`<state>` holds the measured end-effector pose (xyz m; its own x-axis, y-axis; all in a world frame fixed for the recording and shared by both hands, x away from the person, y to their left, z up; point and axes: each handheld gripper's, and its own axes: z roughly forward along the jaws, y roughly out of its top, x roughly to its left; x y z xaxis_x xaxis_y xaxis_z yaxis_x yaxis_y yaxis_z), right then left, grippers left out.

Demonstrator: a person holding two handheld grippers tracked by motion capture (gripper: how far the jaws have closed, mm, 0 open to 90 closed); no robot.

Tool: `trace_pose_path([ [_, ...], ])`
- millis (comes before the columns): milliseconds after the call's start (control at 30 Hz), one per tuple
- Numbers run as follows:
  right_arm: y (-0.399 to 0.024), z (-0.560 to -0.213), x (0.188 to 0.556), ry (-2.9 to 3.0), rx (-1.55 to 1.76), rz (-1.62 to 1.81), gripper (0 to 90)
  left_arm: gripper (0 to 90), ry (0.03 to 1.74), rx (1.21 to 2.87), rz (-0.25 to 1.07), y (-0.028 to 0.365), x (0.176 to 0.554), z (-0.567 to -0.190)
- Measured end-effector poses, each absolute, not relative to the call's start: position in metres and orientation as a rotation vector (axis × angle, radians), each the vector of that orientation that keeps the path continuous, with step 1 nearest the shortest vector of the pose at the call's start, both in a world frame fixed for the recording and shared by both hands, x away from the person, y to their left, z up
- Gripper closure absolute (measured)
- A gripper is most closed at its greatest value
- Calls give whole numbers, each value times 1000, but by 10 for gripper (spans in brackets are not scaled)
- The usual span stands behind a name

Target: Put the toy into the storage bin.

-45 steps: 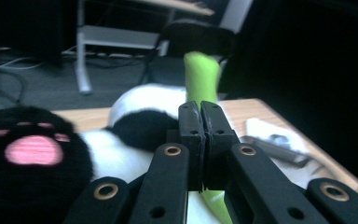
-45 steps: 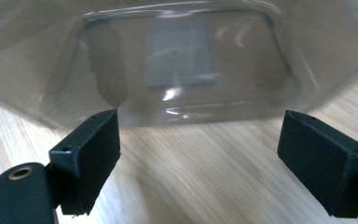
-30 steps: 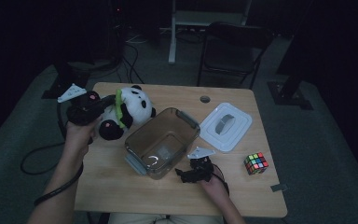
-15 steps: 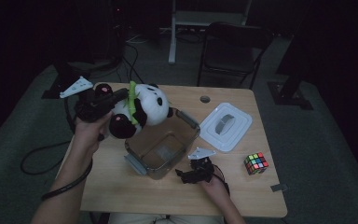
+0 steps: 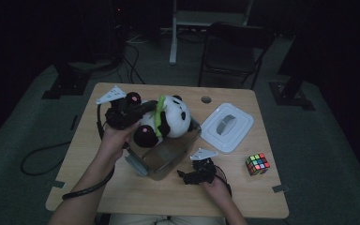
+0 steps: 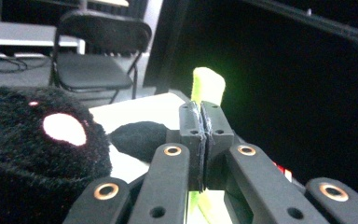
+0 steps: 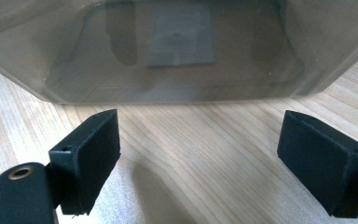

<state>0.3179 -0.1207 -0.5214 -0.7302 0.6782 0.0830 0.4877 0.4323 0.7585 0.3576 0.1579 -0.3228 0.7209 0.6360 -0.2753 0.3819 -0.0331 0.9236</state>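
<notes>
A black-and-white panda plush (image 5: pixel 173 117) hangs tilted over the far left of a clear plastic container (image 5: pixel 168 157) on the wooden table (image 5: pixel 89 154). My left gripper (image 5: pixel 151 109) is shut on the green strip (image 5: pixel 158 115) at the panda's front. In the left gripper view the jaws (image 6: pixel 204 121) pinch that yellow-green strip (image 6: pixel 209 84), and a black paw with a pink pad (image 6: pixel 42 140) sits at the left. My right gripper (image 5: pixel 187 176) rests open on the table in front of the container (image 7: pixel 177 51), with nothing but bare wood between its fingers (image 7: pixel 200 140).
A white lid (image 5: pixel 227 125) lies right of the container. A colour cube (image 5: pixel 257 163) sits near the right front of the table. A cable hole (image 5: pixel 206 99) is at the far edge. A black chair (image 5: pixel 234 47) stands behind the table.
My left gripper has carried the panda to the right, from the table's left side to over the container. The right gripper has stayed put.
</notes>
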Motion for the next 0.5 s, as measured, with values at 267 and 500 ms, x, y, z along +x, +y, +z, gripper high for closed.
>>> trace_pose_path([
  [267,-122,-522,318,2456,1013,1187,128,894,832,1714,179,151,350,-347],
  [500,-121,-522,317,2457,1008,1182,128,710,767,1772,124,155,342,-349],
])
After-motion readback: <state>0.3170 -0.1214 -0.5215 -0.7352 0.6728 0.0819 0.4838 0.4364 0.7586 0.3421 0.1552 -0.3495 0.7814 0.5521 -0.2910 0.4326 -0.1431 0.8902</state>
